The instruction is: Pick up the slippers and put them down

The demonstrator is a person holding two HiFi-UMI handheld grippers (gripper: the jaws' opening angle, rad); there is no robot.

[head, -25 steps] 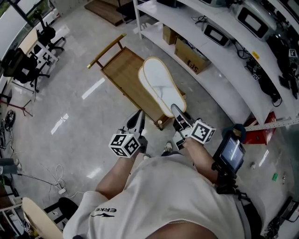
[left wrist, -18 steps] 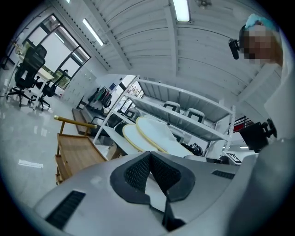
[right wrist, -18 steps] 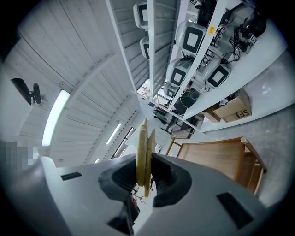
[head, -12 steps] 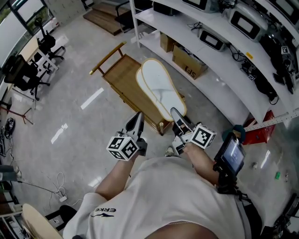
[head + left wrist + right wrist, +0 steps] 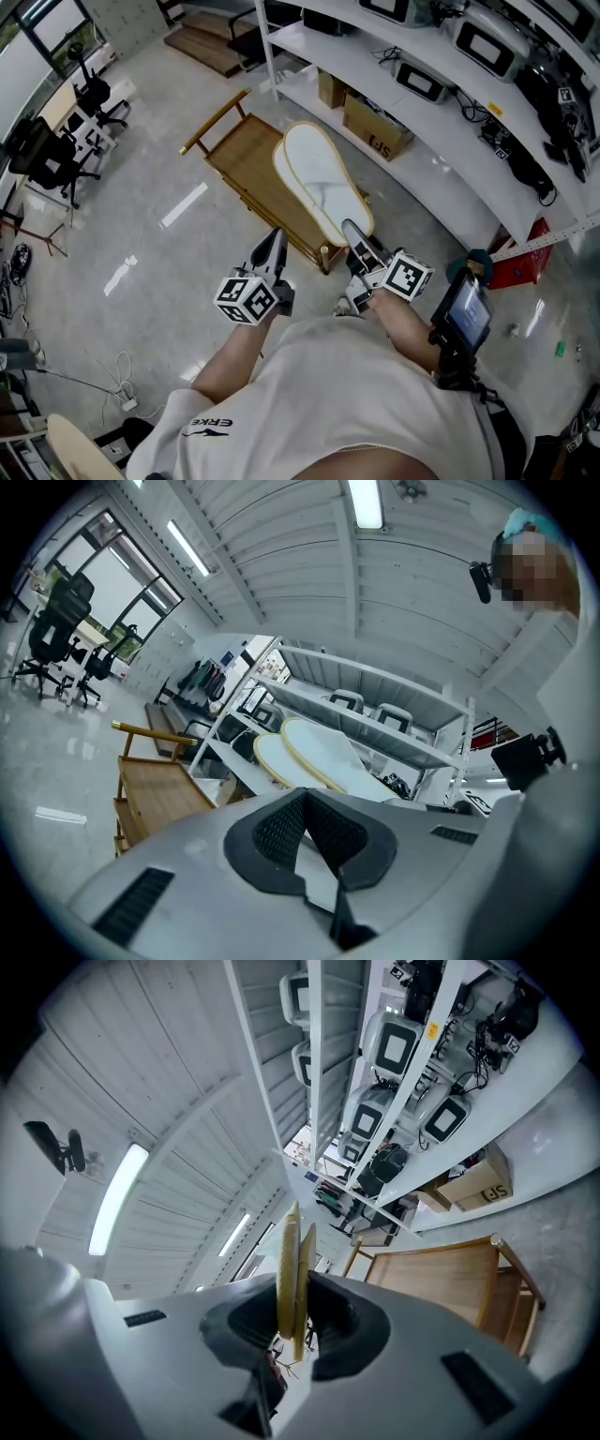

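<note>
A pair of white slippers with yellow edges [image 5: 322, 183] is held up over the wooden cart [image 5: 246, 155], soles pressed together. My right gripper [image 5: 354, 230] is shut on their heel end. In the right gripper view the two slippers [image 5: 292, 1269] stand edge-on between the dark pads [image 5: 330, 1321]. My left gripper [image 5: 273, 239] hovers beside them to the left, its jaws together and nothing in them. In the left gripper view the slippers [image 5: 309, 752] show beyond its closed tip [image 5: 305, 794].
The low wooden cart [image 5: 155, 794] stands on the pale tiled floor by white shelving [image 5: 422, 122] that carries monitors and cardboard boxes [image 5: 378, 131]. Office chairs [image 5: 47, 131] stand at the far left. A small screen [image 5: 464, 314] sits by the person's right arm.
Both grippers have risen a little. The right one still grips the slippers, and the left one stays shut beside them.
</note>
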